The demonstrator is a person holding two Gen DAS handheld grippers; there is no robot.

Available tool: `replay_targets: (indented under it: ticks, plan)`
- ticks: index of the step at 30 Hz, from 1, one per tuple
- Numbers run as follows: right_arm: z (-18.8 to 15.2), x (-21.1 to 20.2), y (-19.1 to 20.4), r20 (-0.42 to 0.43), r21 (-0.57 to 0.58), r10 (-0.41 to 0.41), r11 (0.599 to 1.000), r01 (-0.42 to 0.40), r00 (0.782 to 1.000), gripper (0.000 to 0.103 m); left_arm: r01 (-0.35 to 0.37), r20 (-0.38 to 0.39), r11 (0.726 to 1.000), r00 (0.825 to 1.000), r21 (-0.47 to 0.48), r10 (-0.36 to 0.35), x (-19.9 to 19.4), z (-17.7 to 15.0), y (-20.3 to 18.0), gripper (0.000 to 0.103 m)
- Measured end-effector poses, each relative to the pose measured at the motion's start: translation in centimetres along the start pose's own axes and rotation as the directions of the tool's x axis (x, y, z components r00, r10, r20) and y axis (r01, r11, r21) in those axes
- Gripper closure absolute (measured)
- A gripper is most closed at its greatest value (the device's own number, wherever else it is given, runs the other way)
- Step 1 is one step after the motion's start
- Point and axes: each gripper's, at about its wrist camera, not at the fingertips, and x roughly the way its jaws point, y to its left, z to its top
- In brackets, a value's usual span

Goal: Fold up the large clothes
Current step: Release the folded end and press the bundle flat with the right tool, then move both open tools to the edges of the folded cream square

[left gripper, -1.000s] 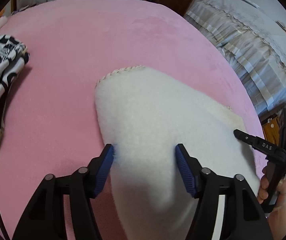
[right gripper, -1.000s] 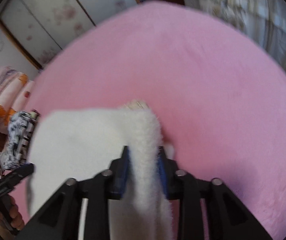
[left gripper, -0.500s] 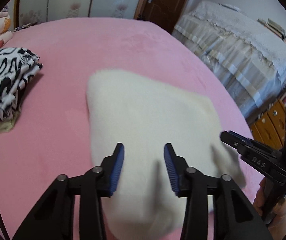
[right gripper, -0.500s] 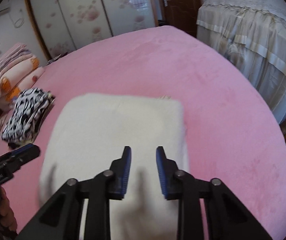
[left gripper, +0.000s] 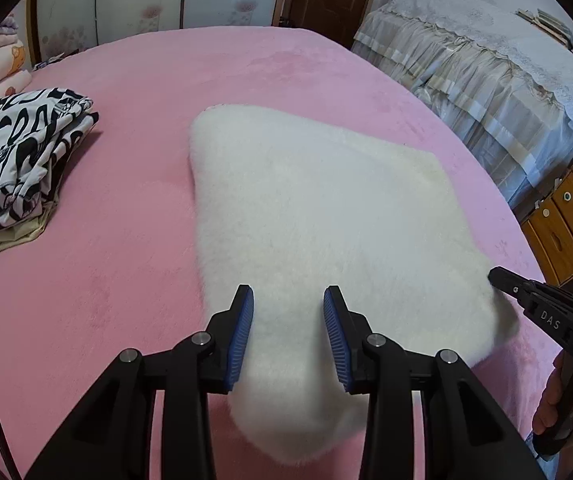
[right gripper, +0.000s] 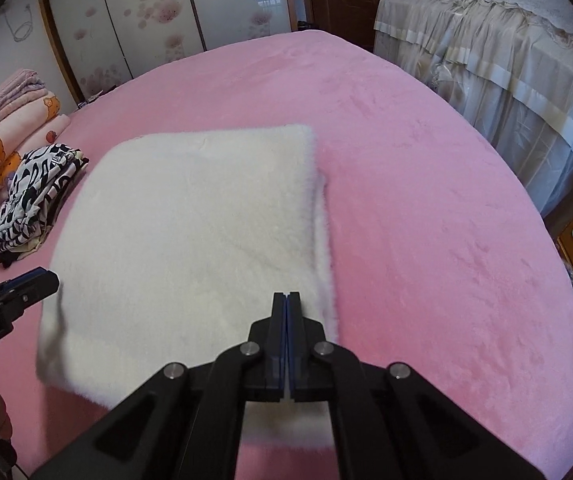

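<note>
A white fluffy garment (left gripper: 318, 216) lies folded into a rectangle on the pink bed (left gripper: 126, 128); it also shows in the right wrist view (right gripper: 190, 232). My left gripper (left gripper: 288, 308) is open and empty, raised over the garment's near edge. My right gripper (right gripper: 286, 300) is shut and empty, its pads pressed together, raised over the garment's near right edge. The right gripper's tip (left gripper: 526, 292) shows at the garment's right side in the left wrist view. The left gripper's tip (right gripper: 26, 284) shows at the garment's left side in the right wrist view.
A folded black-and-white patterned garment (left gripper: 22, 156) lies on the bed's left side, also in the right wrist view (right gripper: 34, 196). Folded pink blankets (right gripper: 6, 128) are stacked beyond it. A covered bed (left gripper: 486, 64) and a wooden cabinet (left gripper: 566, 224) stand to the right.
My right gripper let go of the white garment's edge, lifted back and shut empty. My left gripper narrowed and rose away from the garment. The garment now lies flat.
</note>
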Motion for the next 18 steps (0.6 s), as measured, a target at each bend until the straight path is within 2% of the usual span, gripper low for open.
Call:
replay_targets:
  ticks: [4,10,18]
  plan:
    - [-0.8,-0.7,-0.5,-0.018,0.047,0.026,0.999,-0.025,1.0,0.103,-0.015,-0.046,1.0,0.999,-0.021,0.014,-0.6,-0.8,0.0,0.066]
    - [-2.6,-2.6,0.4,-0.028,0.084,0.059,0.995,-0.057,0.998,0.1,-0.054,-0.086,0.998,0.995,-0.036,0.051,-2.2,-2.1,0.0,0.054]
    - [-7.5,-3.8,2.3,-0.09,0.156,0.124,0.982,-0.109,0.988,0.1,-0.061,-0.121,0.997,0.991,-0.044,0.055,-5.1,-5.3,0.1,0.047]
